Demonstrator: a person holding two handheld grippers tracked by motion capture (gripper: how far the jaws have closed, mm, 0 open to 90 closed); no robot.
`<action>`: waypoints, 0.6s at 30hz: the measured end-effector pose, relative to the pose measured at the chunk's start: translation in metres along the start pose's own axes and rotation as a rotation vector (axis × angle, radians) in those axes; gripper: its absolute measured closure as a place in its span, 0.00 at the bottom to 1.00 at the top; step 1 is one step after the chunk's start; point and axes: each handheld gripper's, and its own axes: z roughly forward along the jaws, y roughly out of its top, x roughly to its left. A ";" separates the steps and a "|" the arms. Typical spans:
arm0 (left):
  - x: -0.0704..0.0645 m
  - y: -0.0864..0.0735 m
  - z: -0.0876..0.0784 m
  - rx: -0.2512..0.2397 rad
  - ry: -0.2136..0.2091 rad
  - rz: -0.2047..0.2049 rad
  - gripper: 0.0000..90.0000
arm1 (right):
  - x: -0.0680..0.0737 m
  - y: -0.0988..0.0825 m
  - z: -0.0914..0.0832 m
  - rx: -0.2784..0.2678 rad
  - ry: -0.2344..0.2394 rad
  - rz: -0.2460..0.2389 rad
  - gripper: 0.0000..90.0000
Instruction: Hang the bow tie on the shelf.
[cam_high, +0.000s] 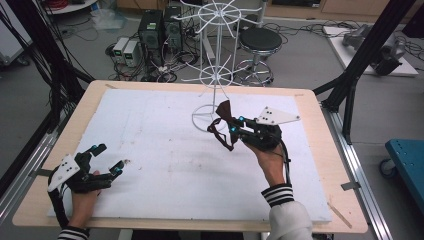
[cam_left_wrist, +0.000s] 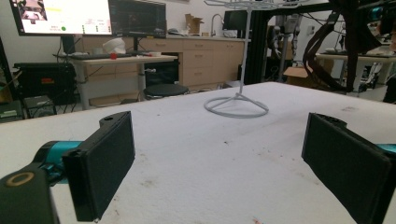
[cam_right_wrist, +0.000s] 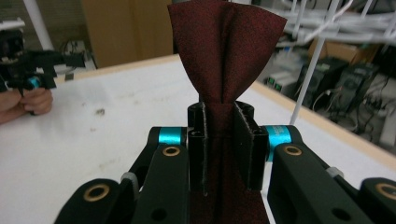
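**Dark red bow tie pinched in the right gripper beside the wire rack**

While the left gripper (cam_high: 102, 159) rests low at the near left corner of the white foam board (cam_high: 165, 150), its two jaws stand wide apart with nothing between them; the left gripper view shows bare board between the two black pads (cam_left_wrist: 100, 163).

One right gripper (cam_high: 233, 125) is raised above the board, its jaws closed on one dark red bow tie (cam_high: 225, 111). In the right gripper view the cloth (cam_right_wrist: 224, 51) is squeezed flat between the pads and fans out above them. A dark strap (cam_high: 218, 134) hangs from the tie in a loop below the gripper, clear of the board.

One white wire rack (cam_high: 216, 50) stands upright on the far middle of the board, its ring base (cam_high: 202, 120) just beside the held tie. None of its arms carries anything that can be made out.

One board lies on one wooden table (cam_high: 320, 150). Small dark specks (cam_high: 125, 161) mark the board near the left gripper. On the floor beyond stand one black stool (cam_high: 259, 40) and two dark computer towers (cam_high: 160, 27).
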 end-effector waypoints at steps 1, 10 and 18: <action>0.000 0.000 0.000 -0.001 0.001 -0.002 0.11 | 0.001 0.001 -0.001 -0.017 -0.001 0.004 0.86; 0.000 0.000 0.000 -0.001 0.001 -0.001 0.11 | -0.001 0.003 -0.005 -0.092 -0.019 0.007 0.86; 0.000 0.000 0.000 -0.002 0.001 -0.003 0.11 | -0.005 0.004 -0.009 -0.127 -0.036 0.035 0.86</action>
